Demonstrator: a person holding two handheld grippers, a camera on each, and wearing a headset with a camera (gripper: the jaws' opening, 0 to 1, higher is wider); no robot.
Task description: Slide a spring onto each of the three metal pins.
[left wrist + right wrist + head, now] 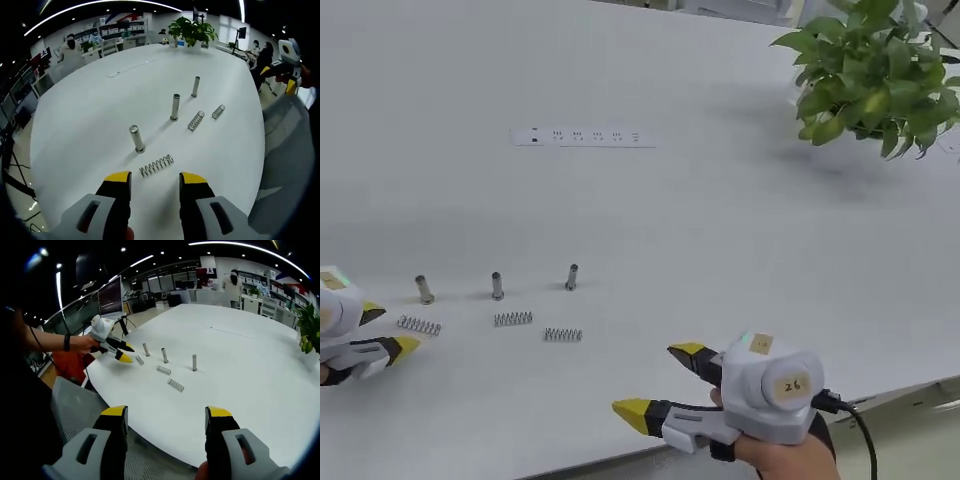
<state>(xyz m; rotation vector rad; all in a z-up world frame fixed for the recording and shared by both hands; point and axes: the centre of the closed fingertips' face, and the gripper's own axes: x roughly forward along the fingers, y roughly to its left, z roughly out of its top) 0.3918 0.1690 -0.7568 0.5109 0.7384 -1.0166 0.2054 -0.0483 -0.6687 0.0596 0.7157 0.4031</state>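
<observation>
My white table [740, 250] carries a white power strip [583, 137], lying flat and well back from my edge. To the right of the strip, near the far corner, stands a leafy green potted plant [875, 70]. On my side of the strip, just off the table's edge, sits a grey mesh chair [75, 410]. Left of the strip, past the table's end, a dark monitor [111, 297] stands on a desk.

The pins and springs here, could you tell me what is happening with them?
A person holds two claws at a white table. Three pins stand bare in a row, three springs lying beside them. The open left claw points at the nearest spring; the right claw, open, hovers empty.
</observation>
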